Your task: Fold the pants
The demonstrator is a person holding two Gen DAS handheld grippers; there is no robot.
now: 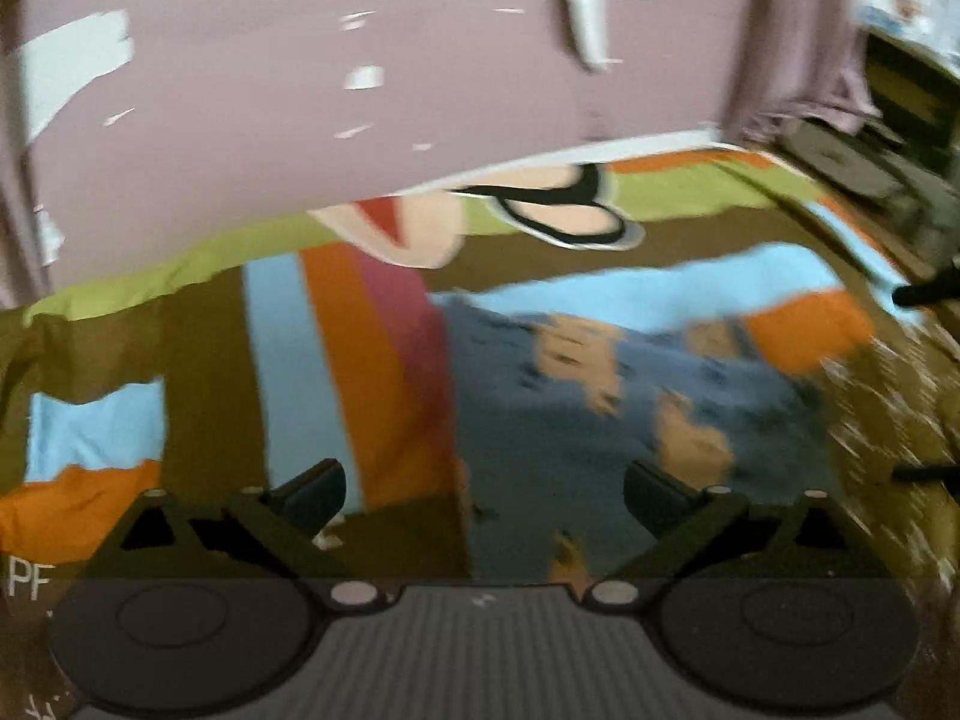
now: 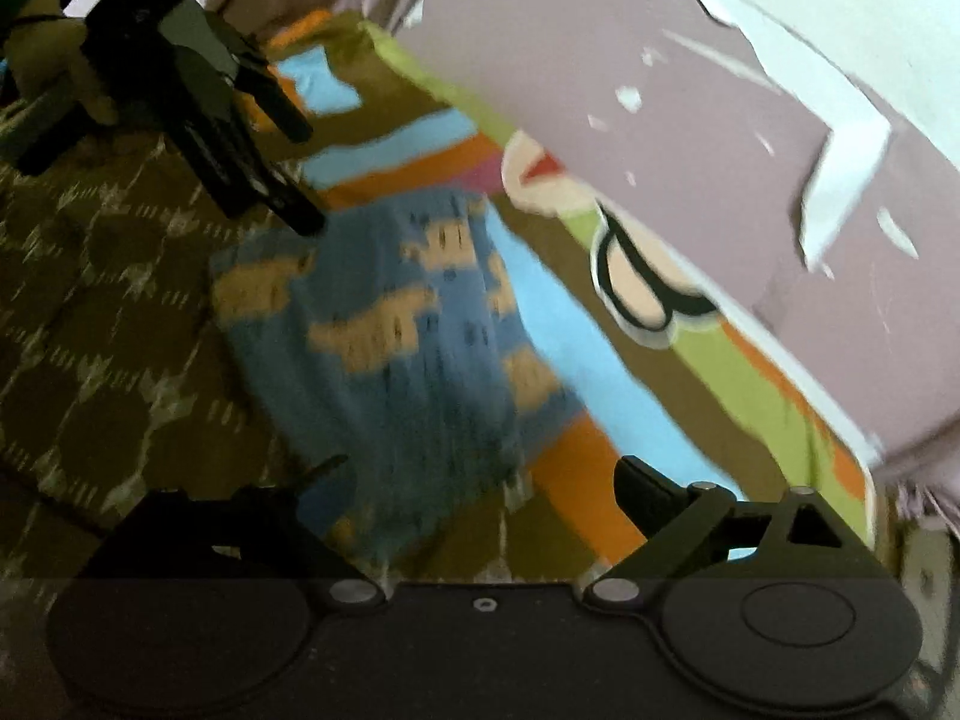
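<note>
Lying folded on the bedspread (image 2: 612, 348), blue pants (image 2: 384, 324); left hand-held gripper (image 1: 485, 495) and right hand-held gripper (image 2: 480, 489) gape wide, empty

Blue pants (image 2: 384, 324) with tan patches lie on a sheet (image 1: 372, 360) striped orange, sky-blue, brown and green.

Folded pants (image 2: 384, 324) flat on the bedspread (image 2: 606, 330), wall (image 2: 690, 138) behind, patterned blanket (image 2: 114, 300) alongside.
</note>
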